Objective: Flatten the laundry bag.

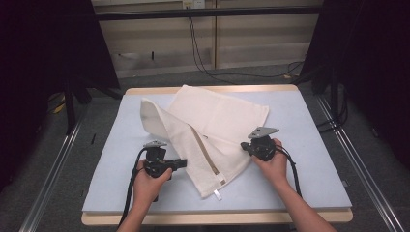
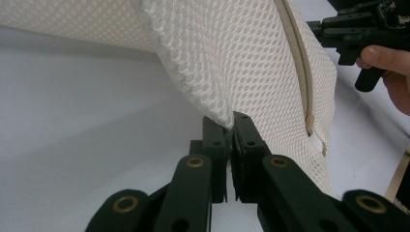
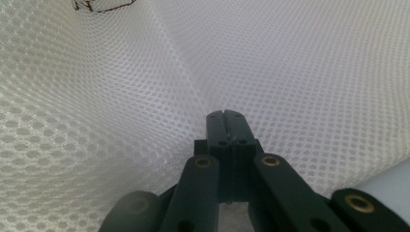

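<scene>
While you are holding the white mesh bag (image 1: 212,130) spread on the table (image 1: 309,164), the left gripper (image 2: 231,126) is pinching its folded edge; the right gripper (image 3: 225,116) is closed, probably nipping mesh. It is handling light, limp, snag-prone; keep gripping hems.

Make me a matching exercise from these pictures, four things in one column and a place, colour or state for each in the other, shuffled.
Things:
1. mesh bag
2. left gripper
3. zip
4. table pad

Descriptions:
A. pale blue-grey, covering the table top
B. beige line running along the bag toward its near corner
C. white, partly folded over on itself
D. jaws pinched on an edge of the mesh

Pairs: 1-C, 2-D, 3-B, 4-A
</scene>
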Action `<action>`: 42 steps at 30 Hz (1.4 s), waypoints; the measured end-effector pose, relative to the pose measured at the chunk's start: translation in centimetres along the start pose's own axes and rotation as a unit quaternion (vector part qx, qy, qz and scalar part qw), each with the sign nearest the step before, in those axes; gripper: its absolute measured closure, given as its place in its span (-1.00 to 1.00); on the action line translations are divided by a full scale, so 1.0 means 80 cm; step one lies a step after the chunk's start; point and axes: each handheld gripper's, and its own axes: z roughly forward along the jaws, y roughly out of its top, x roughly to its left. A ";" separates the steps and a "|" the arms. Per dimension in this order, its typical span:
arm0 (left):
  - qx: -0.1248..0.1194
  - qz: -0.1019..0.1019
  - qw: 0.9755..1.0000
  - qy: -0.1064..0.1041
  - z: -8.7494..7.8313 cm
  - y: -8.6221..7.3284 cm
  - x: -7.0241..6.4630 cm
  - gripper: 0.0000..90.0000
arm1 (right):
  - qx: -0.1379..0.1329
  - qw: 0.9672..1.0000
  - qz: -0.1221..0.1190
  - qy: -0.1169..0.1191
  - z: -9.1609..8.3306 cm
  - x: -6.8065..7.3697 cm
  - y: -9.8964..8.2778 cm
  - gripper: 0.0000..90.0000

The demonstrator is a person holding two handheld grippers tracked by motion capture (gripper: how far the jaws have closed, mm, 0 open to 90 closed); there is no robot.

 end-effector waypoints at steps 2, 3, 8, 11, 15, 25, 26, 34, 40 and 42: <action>-0.003 -0.001 1.000 0.000 -0.001 -0.001 -0.001 0.91 | 0.000 1.000 0.001 0.004 0.000 0.000 0.000 1.00; -0.002 0.003 1.000 0.002 -0.003 0.000 -0.001 0.91 | 0.000 1.000 0.002 0.005 0.000 0.000 0.000 1.00; -0.006 0.008 1.000 0.007 -0.010 0.000 -0.004 0.91 | -0.001 1.000 0.002 0.010 0.000 0.001 0.000 1.00; -0.011 0.011 1.000 0.007 -0.015 0.000 -0.006 0.89 | 0.001 1.000 0.002 0.011 0.000 0.003 0.000 1.00; -0.014 0.016 1.000 0.011 -0.020 -0.001 -0.009 0.88 | -0.004 1.000 -0.003 0.013 0.001 0.004 0.000 1.00; -0.013 0.017 1.000 0.016 -0.031 -0.003 -0.011 0.82 | -0.003 1.000 -0.001 0.008 0.002 0.004 0.002 1.00; -0.013 0.020 1.000 0.018 -0.032 -0.003 -0.010 0.83 | -0.003 1.000 -0.001 0.008 0.002 0.004 0.002 1.00; -0.016 0.020 0.999 0.031 -0.037 -0.004 -0.005 0.79 | -0.004 1.000 -0.002 0.007 0.002 0.003 0.003 1.00; -0.045 0.011 0.998 0.033 -0.044 0.000 0.000 0.43 | -0.006 1.000 -0.009 0.007 0.003 0.003 0.002 1.00; -0.058 0.011 0.998 0.033 -0.046 0.003 0.002 0.25 | -0.006 1.000 -0.010 0.006 0.003 0.003 0.003 1.00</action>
